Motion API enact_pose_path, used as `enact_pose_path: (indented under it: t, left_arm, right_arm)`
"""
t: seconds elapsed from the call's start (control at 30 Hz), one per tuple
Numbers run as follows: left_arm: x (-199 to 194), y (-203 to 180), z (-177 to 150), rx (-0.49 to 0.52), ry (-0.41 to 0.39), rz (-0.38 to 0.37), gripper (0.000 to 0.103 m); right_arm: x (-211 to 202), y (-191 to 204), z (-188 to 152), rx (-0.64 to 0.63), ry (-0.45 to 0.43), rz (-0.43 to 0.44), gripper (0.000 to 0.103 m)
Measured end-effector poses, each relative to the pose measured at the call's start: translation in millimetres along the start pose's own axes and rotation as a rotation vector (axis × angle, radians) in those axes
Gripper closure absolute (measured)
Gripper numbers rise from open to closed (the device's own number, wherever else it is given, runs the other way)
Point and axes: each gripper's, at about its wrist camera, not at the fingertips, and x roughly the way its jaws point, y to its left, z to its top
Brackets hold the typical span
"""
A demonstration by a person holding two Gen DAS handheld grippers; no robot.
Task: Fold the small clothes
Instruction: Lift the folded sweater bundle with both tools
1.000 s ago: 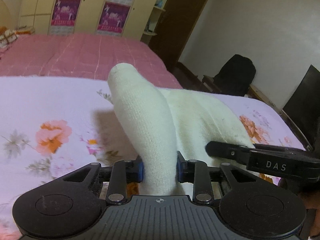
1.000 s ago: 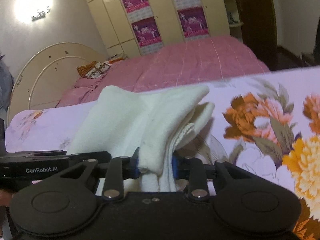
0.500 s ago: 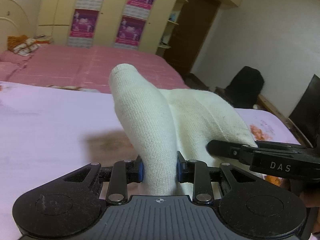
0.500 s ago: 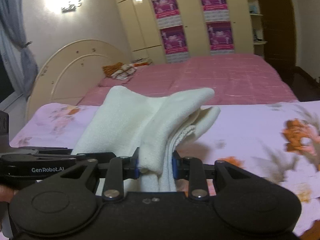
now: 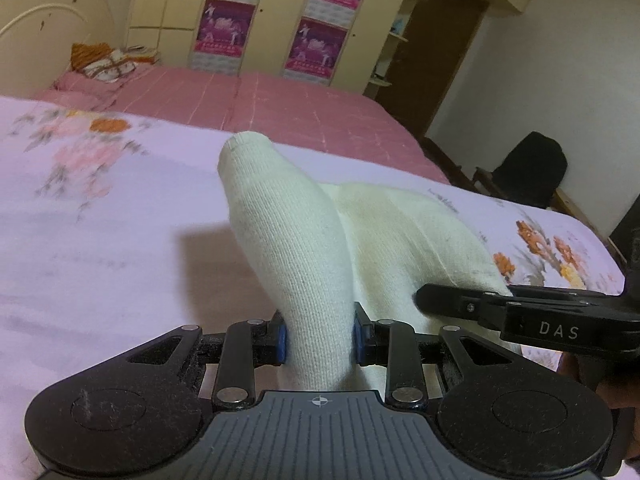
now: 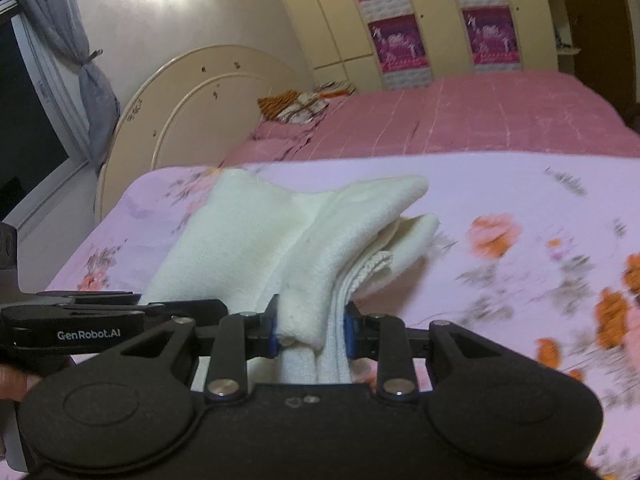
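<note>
Both sets of jaws clamp white socks (image 5: 304, 248) above a floral sheet (image 5: 100, 240), pink bed (image 6: 480, 120) behind.

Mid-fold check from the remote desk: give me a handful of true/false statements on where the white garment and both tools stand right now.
1. The left tool is clamped on the white knit garment. True.
2. The right tool is empty. False: bunched layers of the garment sit pinched between its pads.
3. The garment is held over a floral sheet. True.
4. The garment is dark blue. False: it is off-white.
5. A pink bedspread lies beyond the floral sheet. True.
6. The garment lies flat and released. False: both tools hold it, bunched up.
</note>
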Motion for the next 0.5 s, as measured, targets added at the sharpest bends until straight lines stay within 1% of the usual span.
enact_pose_path:
  t: [0.17, 0.3, 0.33, 0.4, 0.43, 0.47, 0.5]
  left_arm:
    - [18, 17, -15, -0.024, 0.032, -0.025, 0.073]
    - [30, 26, -27, -0.059, 0.044, -0.043, 0.071]
    - [32, 27, -28, -0.07, 0.044, -0.049, 0.067]
    - [35, 32, -32, -0.084, 0.036, -0.04, 0.054]
    - [36, 33, -35, -0.078, 0.029, -0.023, 0.039]
    - [36, 34, -38, -0.07, 0.015, 0.008, 0.026]
    - [36, 37, -41, -0.068, 0.002, 0.025, 0.023]
  right_arm:
    - [12, 5, -11, 0.008, 0.038, -0.004, 0.075]
    - [19, -2, -21, 0.031, 0.068, -0.019, 0.075]
    - [23, -3, -25, 0.045, 0.075, -0.02, 0.075]
    - [27, -14, -30, 0.081, 0.086, -0.012, 0.075]
    - [29, -18, -33, 0.105, 0.086, -0.002, 0.074]
    - [30, -23, -36, 0.127, 0.083, 0.01, 0.073]
    - [30, -28, -38, 0.148, 0.08, 0.021, 0.07]
